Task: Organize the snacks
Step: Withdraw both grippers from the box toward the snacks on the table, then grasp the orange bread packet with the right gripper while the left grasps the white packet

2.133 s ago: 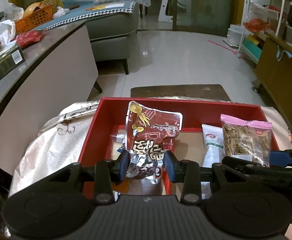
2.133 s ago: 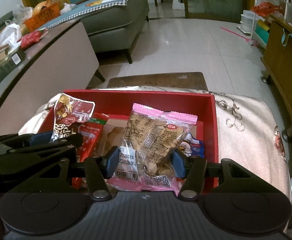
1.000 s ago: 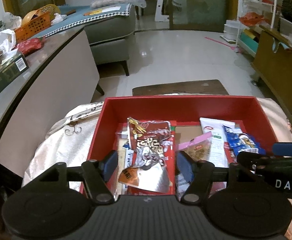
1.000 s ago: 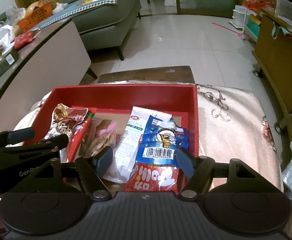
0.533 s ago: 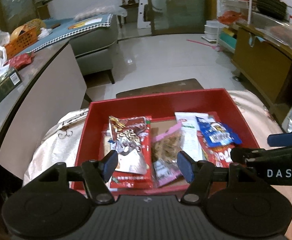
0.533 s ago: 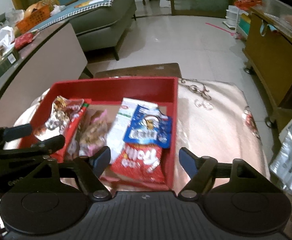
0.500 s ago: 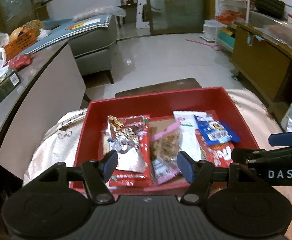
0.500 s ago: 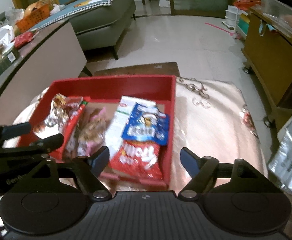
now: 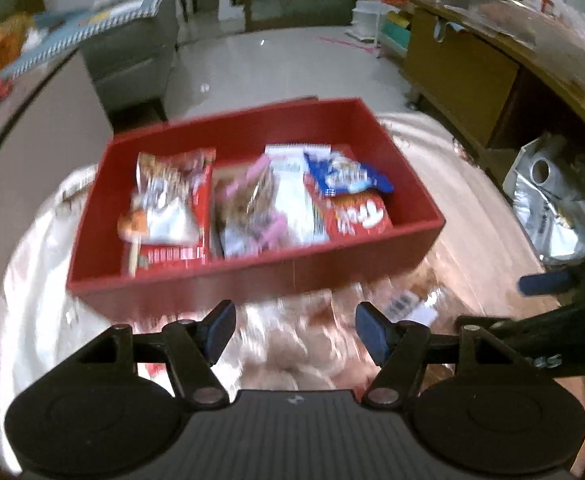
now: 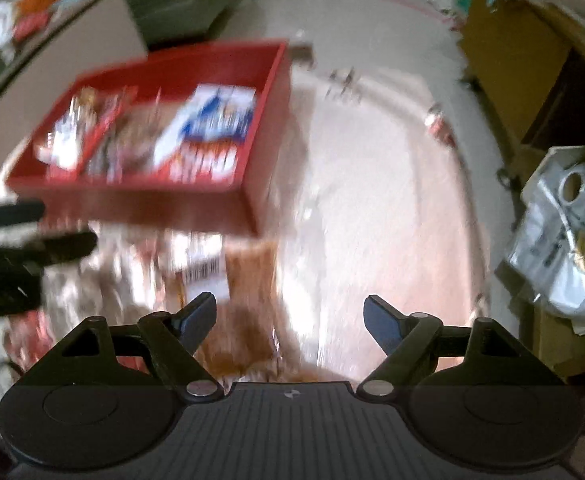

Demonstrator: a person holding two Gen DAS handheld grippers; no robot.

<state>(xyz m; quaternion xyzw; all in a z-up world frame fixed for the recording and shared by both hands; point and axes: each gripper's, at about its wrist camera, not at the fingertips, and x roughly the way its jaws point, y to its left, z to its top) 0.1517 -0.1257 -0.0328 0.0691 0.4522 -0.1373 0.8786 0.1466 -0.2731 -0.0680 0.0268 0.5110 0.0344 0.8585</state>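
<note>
Both grippers [image 9: 295, 330] [image 10: 289, 317] have pulled back from the red box [image 9: 252, 276], jaws empty

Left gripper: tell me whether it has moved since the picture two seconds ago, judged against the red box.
Yes. The left gripper was over the red box, clamping a snack packet; now it has pulled back off the near wall, jaws open and empty, above blurred packets on the cloth.

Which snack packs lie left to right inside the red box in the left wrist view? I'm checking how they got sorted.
In the red box: silver and red pack → pink-edged clear pack → white pack → red pack, with the blue pack lying just behind it.
</note>
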